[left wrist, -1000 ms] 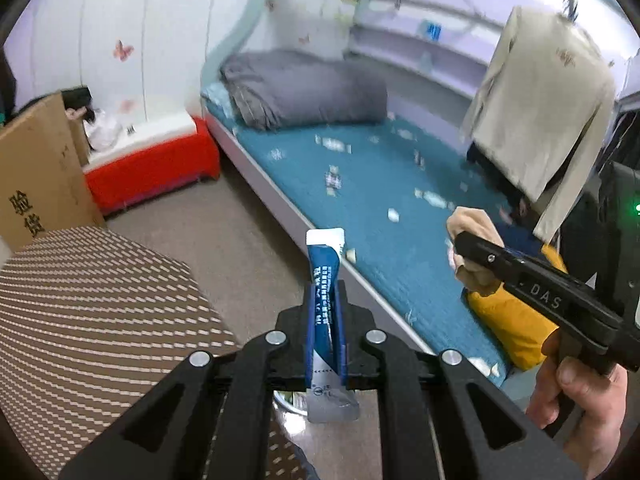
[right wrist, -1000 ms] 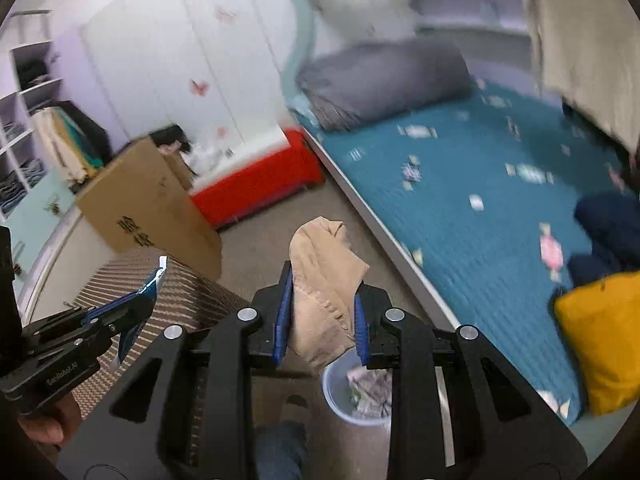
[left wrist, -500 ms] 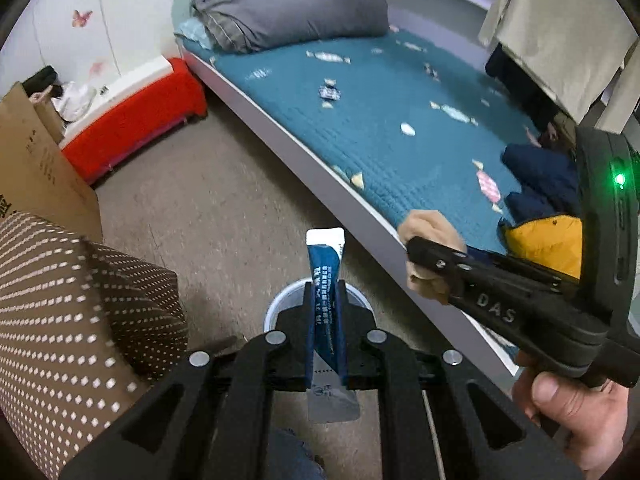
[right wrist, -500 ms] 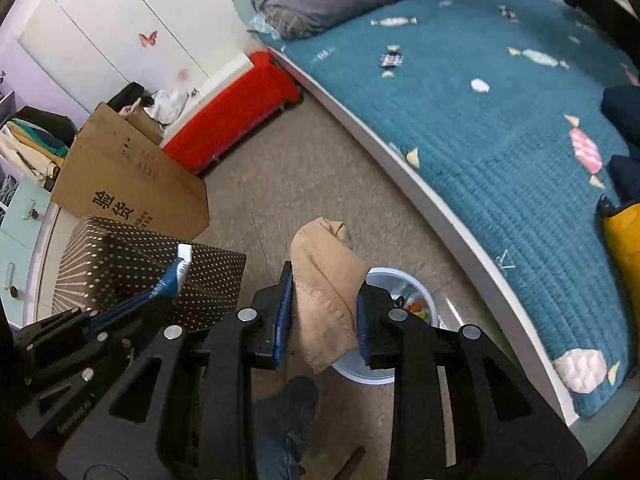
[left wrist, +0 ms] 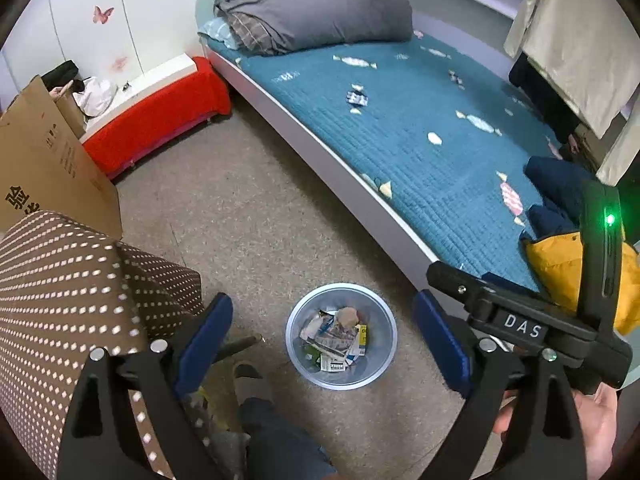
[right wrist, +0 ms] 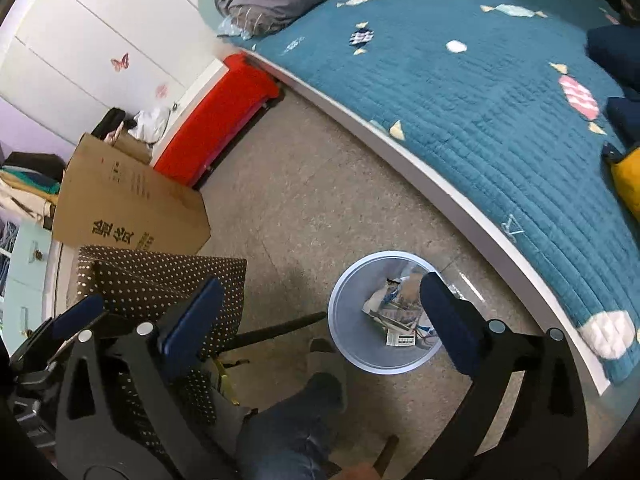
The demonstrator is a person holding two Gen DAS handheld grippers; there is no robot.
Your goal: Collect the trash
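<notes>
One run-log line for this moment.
left tongs: open, empty | right tongs: open, empty | trash bin: on floor below both, holds wrappers

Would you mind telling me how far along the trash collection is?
Done: wrappers and a tan wad lie in the bin. In hand: nothing; the left gripper and right gripper are both open and empty above it. Left: no more trash is clearly visible, though small patches on the bed are hard to tell.
</notes>
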